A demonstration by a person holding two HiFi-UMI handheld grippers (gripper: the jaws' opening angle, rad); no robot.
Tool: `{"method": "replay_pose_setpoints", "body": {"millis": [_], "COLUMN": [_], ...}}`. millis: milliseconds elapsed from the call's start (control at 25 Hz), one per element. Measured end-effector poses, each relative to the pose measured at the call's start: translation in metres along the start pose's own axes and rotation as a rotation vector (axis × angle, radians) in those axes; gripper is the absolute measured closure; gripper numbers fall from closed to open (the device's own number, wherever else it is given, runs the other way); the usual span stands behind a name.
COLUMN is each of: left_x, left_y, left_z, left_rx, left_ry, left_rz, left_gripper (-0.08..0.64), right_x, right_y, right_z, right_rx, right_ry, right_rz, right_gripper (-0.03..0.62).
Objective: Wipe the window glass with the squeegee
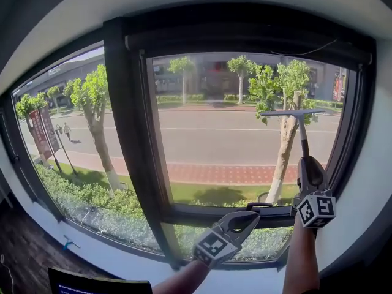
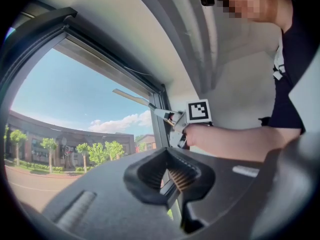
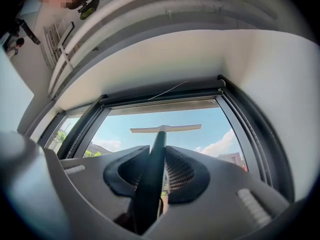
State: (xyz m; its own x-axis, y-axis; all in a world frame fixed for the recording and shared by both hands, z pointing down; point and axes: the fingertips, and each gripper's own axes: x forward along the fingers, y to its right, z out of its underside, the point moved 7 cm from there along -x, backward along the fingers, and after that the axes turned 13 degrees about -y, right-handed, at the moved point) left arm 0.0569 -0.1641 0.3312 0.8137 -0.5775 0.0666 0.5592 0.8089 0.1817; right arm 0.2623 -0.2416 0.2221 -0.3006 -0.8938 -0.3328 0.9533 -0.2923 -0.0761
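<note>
Head view, two claws, right claw clamped on one squeegee upright before window glass, left claw closed, empty.

Strong daylight pours in through the window glass, and the street outside reads bright and crisp. Against it the window frame goes nearly black. Fisheye bending curves every straight edge, and the corners fall to dark. In the right gripper view the squeegee is a backlit silhouette on blue sky, while the jaws of the right gripper look soft and unfocused.
</note>
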Motion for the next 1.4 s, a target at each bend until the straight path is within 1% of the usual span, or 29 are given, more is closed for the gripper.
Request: {"method": "replay_pose_setpoints", "body": {"millis": [200,360,520,640,800,1040,1240,1400], "left_x": [0.021,0.043,0.057,0.066,0.07,0.067,0.064,0.064], "left_y": [-0.005,-0.012,-0.019,-0.02,-0.025,-0.032,-0.035,-0.038], "left_z": [-0.024,-0.038,-0.045,-0.047,-0.052,-0.061,-0.063,-0.06], "left_rx": [0.037,0.067,0.076,0.086,0.076,0.091,0.108,0.112], "left_ry": [0.01,0.011,0.021,0.011,0.022,0.022,0.02,0.011], "left_rz": [-0.013,-0.034,-0.062,-0.063,-0.061,-0.089,-0.099,-0.101], "left_gripper": [0.558,0.558,0.558,0.558,0.558,0.558,0.558,0.558], "right_x": [0.027,0.051,0.07,0.082,0.094,0.111,0.119,0.126], "right_y": [0.011,0.026,0.034,0.04,0.039,0.036,0.035,0.037], "right_z": [-0.034,-0.05,-0.07,-0.08,-0.086,-0.095,-0.098,-0.099], "right_rx": [-0.02,-0.029,-0.037,-0.027,-0.016,0.0,0.022,0.013], "right_ry": [0.071,0.125,0.171,0.189,0.206,0.207,0.229,0.243], "right_rz": [-0.02,-0.018,-0.016,0.004,0.01,-0.001,0.02,0.045], "right_gripper": [0.494,0.494,0.493,0.492,0.492,0.494,0.492,0.492]}}
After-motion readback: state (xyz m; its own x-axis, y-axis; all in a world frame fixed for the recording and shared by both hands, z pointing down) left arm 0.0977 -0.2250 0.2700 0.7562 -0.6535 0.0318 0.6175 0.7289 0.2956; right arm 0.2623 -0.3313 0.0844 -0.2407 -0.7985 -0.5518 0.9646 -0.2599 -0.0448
